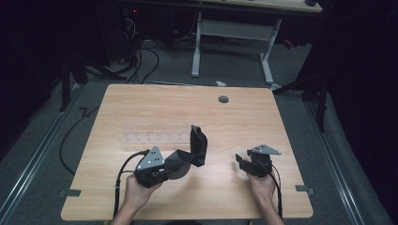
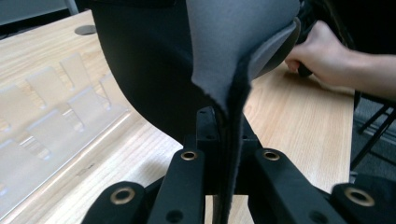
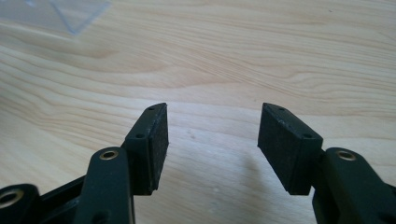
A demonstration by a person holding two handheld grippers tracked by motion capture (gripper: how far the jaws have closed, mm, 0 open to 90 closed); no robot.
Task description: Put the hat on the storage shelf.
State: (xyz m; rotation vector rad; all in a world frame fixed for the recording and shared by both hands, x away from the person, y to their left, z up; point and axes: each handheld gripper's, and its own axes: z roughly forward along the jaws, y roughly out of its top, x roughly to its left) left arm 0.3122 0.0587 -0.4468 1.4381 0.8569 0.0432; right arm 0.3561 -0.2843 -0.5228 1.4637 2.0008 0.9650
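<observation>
Jaws of the left gripper [image 1: 180, 161] are clamped on a black case [image 1: 195, 150] near the table [image 1: 155, 101] centre; right gripper [image 3: 212, 140] jaws stand apart over bare wood.

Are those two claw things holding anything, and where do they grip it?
The left gripper pinches a black folded case by its thin grey-lined edge. The right gripper is open, holding nothing.

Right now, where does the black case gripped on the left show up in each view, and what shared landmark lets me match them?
High view: black case, centre, opened, clamped by the left gripper.
Left gripper view: case up close, top centre, its edge between the shut jaws.
Right gripper view: I can't find it; open jaws over bare wood.
Shared landmark: clear plastic rack.
</observation>
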